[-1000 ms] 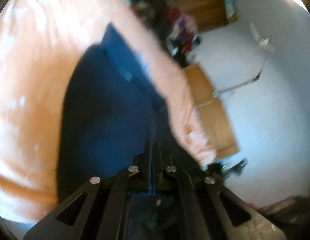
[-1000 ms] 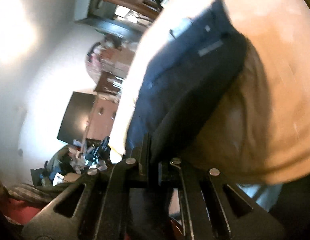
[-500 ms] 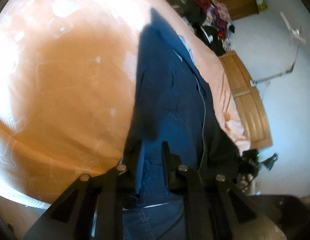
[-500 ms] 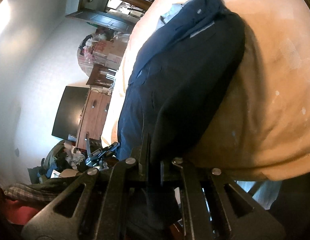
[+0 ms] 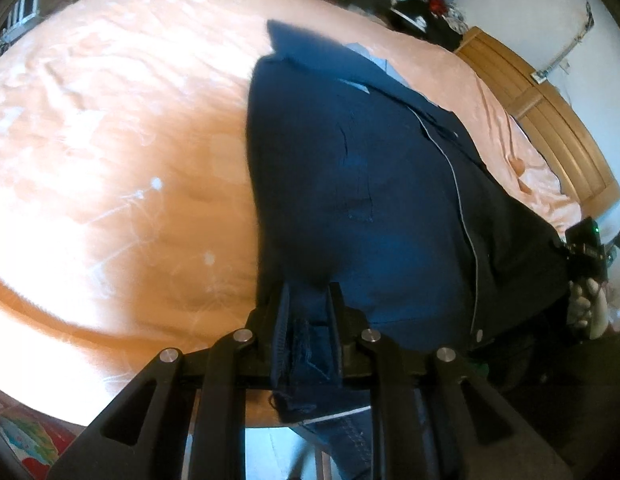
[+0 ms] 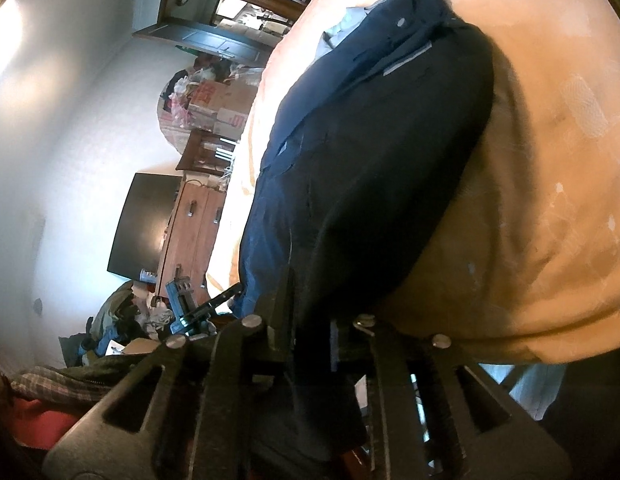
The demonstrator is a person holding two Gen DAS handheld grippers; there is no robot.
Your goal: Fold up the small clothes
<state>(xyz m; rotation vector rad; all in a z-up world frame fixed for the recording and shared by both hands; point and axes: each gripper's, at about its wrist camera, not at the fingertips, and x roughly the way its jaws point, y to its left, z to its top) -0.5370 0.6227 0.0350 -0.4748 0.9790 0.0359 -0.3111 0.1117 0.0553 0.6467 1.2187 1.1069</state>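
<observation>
Nearest, the left gripper [image 5: 307, 320] and the right gripper [image 6: 310, 320] each have their jaws pinching the hem of the dark blue shirt [image 5: 362, 200] at the bed's [image 5: 110, 140] near edge; its length runs straight away, collar farthest.

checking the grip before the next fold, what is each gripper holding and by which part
Both grippers hold the navy shirt lying on the peach bedsheet. The left gripper has its near hem edge between its fingers; the right gripper pinches the near edge too.
</observation>
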